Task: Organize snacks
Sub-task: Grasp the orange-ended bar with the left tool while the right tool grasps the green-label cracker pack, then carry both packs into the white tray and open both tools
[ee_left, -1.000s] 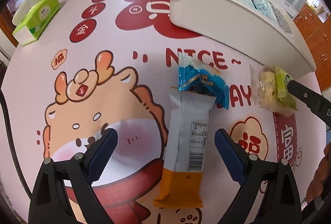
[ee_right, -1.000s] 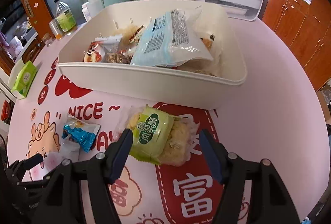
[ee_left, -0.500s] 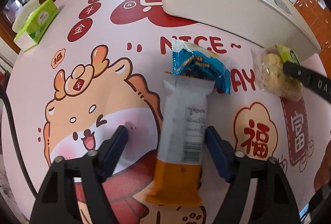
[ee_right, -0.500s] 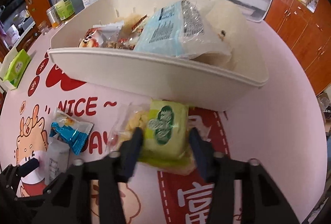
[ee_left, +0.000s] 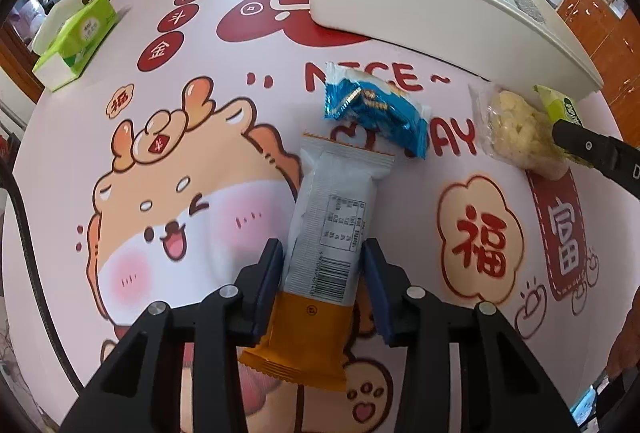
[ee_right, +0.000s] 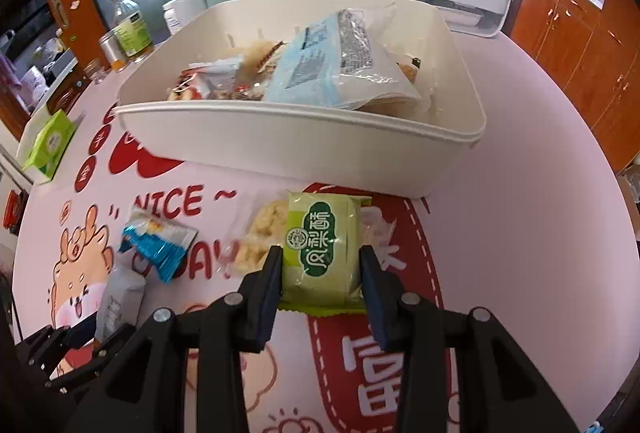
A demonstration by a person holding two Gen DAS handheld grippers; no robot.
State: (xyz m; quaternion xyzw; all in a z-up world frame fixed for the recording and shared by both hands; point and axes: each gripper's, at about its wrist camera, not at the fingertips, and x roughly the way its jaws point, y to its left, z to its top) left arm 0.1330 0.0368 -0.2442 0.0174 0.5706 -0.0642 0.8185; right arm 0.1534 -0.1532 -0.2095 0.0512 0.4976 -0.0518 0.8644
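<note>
White plastic forms the snack bin (ee_right: 304,141), heaped with packets, that stands on the cartoon-printed table (ee_left: 200,81); in front of it the right tool (ee_right: 321,265) has its fingers pressed against both sides of the green pastry packet (ee_right: 320,253), which lies over a clear bag of pale puffed snacks (ee_left: 516,129). Further out from the bin, the left tool (ee_left: 322,265) pinches the grey-and-orange snack bar wrapper (ee_left: 324,233) by its long edges, and a blue packet (ee_left: 376,113) lies between that wrapper and the bin.
</note>
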